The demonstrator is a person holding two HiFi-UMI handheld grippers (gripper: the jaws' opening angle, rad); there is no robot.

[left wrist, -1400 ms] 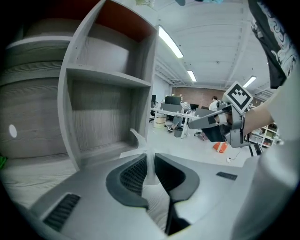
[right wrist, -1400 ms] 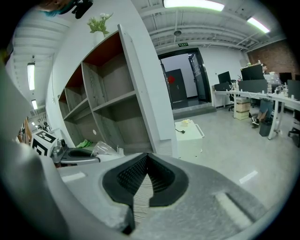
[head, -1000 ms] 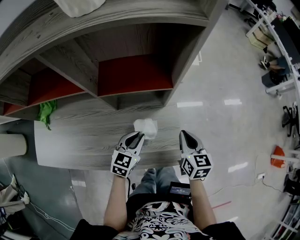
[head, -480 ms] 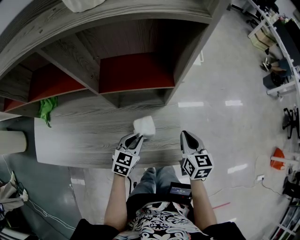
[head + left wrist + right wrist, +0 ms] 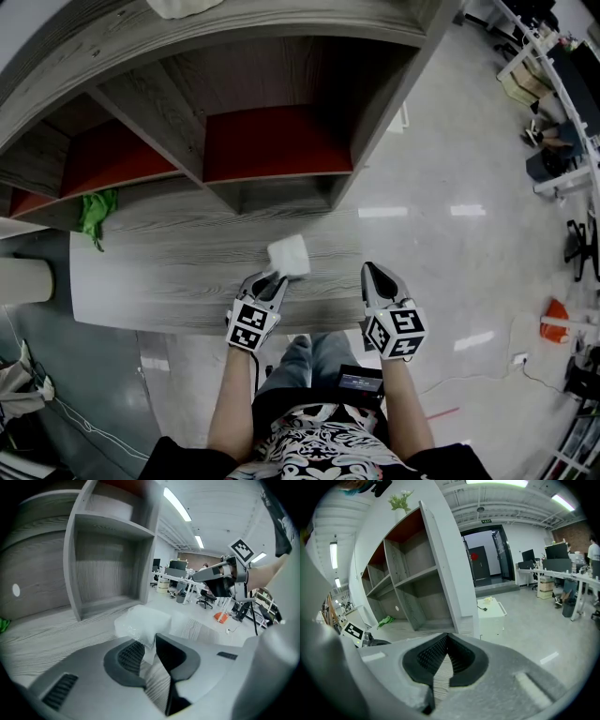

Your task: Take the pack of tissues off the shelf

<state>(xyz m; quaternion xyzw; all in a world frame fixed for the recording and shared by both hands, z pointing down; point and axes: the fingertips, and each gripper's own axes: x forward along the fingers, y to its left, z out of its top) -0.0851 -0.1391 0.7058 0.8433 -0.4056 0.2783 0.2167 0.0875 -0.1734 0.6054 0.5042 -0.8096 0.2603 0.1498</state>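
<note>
Left gripper view showing left gripper (image 5: 147, 641) with jaws slightly apart, having just been opening. Pads pressing on nothing, only near edge of pack reaching jaw tips. Pack of tissues (image 5: 143, 620) lying flat on wood ledge (image 5: 42, 639), directly ahead of tips (touching or just clear, can't tell). Pack looking broader across than present jaw gap, so any regrip probably needing wider opening. Right gripper (image 5: 447, 639) hanging to pack's right, tips together, empty. Left being nearer hand.
</note>
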